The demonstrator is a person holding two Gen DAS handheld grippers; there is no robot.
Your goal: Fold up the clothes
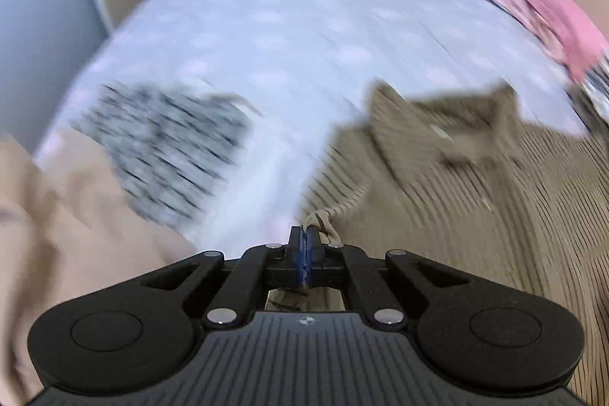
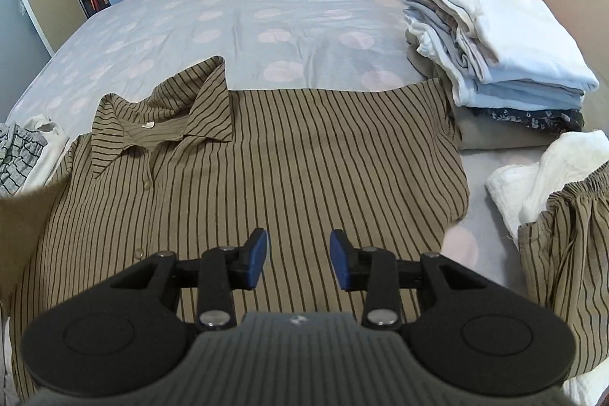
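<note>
Bedroom, bed (image 2: 304, 14) with dotted sheet carries striped shirt (image 2: 285, 158), spread flat, collar (image 2: 163, 117) pointing left, long axis running left-right. Your left tongs (image 1: 304, 238) pinch shirt edge left of collar. Right tongs (image 2: 298, 259) wide, empty, over shirt middle. Folded stack (image 2: 495, 63) right of shirt.

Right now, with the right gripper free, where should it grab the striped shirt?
Probably the striped shirt's right edge, coming in low from the right. That edge lies flat and free on the bedsheet; the right gripper is open, while the left gripper already pinches the other side.
</note>
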